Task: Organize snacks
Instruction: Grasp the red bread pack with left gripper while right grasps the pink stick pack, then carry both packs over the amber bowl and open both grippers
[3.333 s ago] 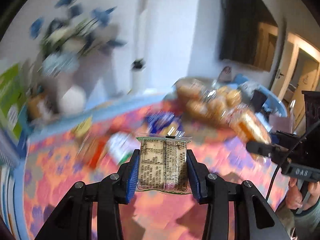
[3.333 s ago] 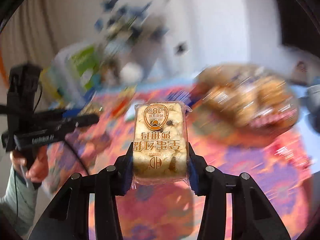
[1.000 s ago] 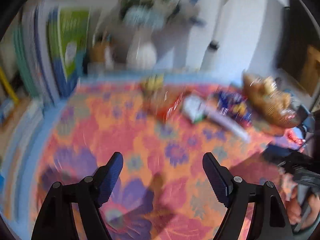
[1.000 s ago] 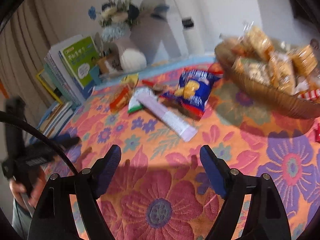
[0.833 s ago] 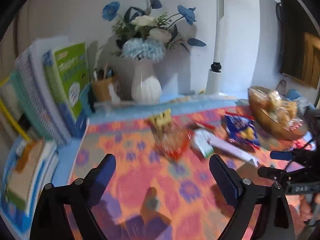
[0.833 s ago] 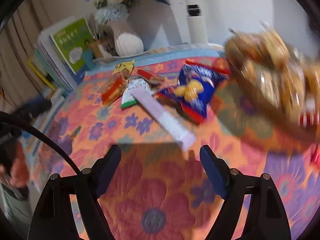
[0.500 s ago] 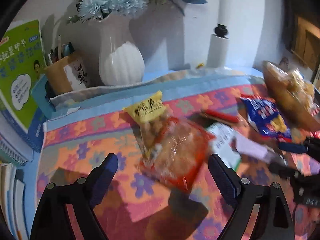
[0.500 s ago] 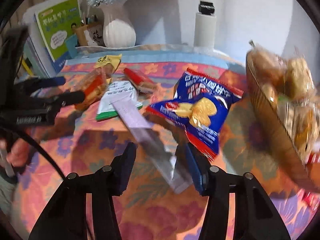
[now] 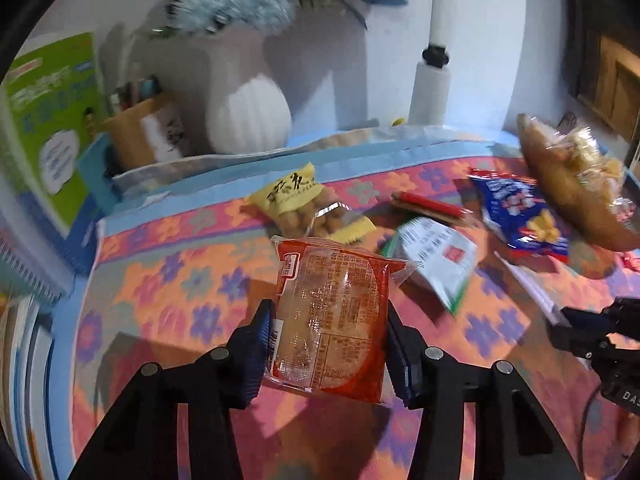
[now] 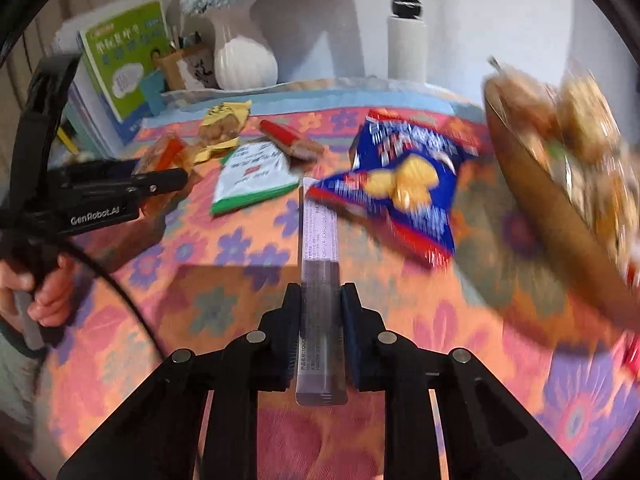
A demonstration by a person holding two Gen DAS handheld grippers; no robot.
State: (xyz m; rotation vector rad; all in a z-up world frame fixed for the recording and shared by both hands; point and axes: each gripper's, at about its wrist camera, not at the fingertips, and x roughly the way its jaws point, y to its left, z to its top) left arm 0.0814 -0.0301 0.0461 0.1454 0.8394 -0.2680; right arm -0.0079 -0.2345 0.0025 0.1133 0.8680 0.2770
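Note:
My left gripper (image 9: 328, 332) is shut on a red-wrapped cake packet (image 9: 332, 312), held just above the flowered cloth. My right gripper (image 10: 320, 320) is shut on a long pale purple snack box (image 10: 320, 256) that points away from me. On the cloth lie a yellow peanut bag (image 9: 308, 208), a red stick packet (image 9: 428, 204), a white and green packet (image 9: 436, 260) and a blue chip bag (image 10: 404, 184). A brown basket (image 10: 552, 208) full of wrapped snacks stands at the right. The left gripper also shows in the right wrist view (image 10: 160, 178).
A white vase (image 9: 248, 116) with blue flowers, a pen holder (image 9: 140, 132), a white lamp base (image 9: 432, 88) and a stack of books (image 9: 44, 128) stand along the back and left edges of the flowered cloth (image 9: 180, 280).
Both grippers were open and empty one second ago. Each came down to the snacks and shut, the left on the red cake packet, the right on the purple box.

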